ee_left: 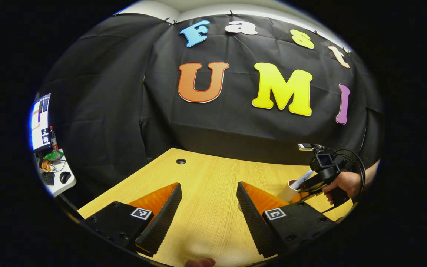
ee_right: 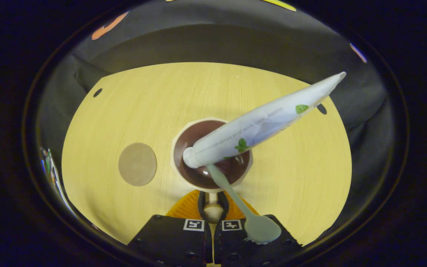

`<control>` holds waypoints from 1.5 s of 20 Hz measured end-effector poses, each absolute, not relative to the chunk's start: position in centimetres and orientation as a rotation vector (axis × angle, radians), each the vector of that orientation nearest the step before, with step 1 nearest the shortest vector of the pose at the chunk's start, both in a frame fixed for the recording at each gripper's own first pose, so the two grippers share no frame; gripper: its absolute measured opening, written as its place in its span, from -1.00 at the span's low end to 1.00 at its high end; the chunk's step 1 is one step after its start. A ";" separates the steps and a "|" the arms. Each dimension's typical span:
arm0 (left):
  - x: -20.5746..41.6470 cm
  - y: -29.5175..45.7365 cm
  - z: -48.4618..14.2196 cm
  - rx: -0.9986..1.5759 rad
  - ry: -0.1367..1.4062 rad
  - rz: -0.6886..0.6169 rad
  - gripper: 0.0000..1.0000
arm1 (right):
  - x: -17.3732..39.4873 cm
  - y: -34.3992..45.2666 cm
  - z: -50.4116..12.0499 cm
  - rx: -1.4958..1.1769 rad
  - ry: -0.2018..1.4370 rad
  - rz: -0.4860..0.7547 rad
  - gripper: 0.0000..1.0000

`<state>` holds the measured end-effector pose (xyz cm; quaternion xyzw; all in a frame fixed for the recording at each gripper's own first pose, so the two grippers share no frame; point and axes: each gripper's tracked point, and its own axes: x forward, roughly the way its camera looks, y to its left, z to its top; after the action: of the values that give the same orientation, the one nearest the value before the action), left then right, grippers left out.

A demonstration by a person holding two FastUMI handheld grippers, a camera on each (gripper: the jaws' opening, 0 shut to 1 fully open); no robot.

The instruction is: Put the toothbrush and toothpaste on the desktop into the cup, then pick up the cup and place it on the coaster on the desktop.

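**Right gripper clamped on the cup's handle, cup already loaded**

In my right gripper view I look down into the cup [ee_right: 211, 154], cream outside and dark brown inside. The toothpaste [ee_right: 261, 124] leans out over its far-right rim, and the pale green toothbrush [ee_right: 241, 205] slants out towards me. My right gripper [ee_right: 212, 211] has its fingers nearly together, pinching the cup's handle. The round coaster [ee_right: 137, 164] lies flat to the left of the cup, apart from it, with bare wood between.

My left gripper view adds the side-on picture: the cup [ee_left: 289, 191] stands at the table's right, with a hand [ee_left: 345, 184] holding the right gripper's body beside it. My left gripper [ee_left: 208, 202] hangs wide open over bare wood, holding nothing.

The wooden desktop [ee_right: 124, 111] has open room left and far; black cloth walls stand behind it. A side desk [ee_left: 56, 174] with clutter sits far left.
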<state>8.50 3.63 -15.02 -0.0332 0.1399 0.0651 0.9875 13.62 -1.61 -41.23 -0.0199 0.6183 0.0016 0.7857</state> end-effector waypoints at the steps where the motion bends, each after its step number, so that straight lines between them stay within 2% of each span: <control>1: 8.3 3.8 -15.1 -0.069 0.283 0.133 0.89 | 13.7 -1.5 -41.2 -0.047 1.329 0.011 -0.96; 15: 4.7 8.8 -14.1 -0.071 0.260 0.223 0.89 | 13.7 -2.5 -40.7 -0.142 1.264 0.172 -0.96; 26: 2.5 12.5 -14.2 -0.069 0.261 0.289 0.89 | 13.4 -2.9 -39.9 -0.177 1.304 0.182 -0.96; 27: 2.4 12.5 -14.1 -0.070 0.261 0.289 0.89 | 13.1 -3.2 -40.1 -0.176 1.313 0.178 -0.94; 29: 2.4 12.6 -14.0 -0.070 0.263 0.290 0.89 | 13.3 -3.0 -40.0 -0.171 1.305 0.160 -0.72; 30: 2.5 12.6 -14.0 -0.071 0.260 0.290 0.89 | 13.4 -2.9 -39.8 -0.164 1.299 0.155 -0.50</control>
<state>2.48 12.58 -14.01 -0.0353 0.1293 0.1442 0.9804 13.42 -2.93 -39.78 -0.0761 0.6037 0.0719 0.7903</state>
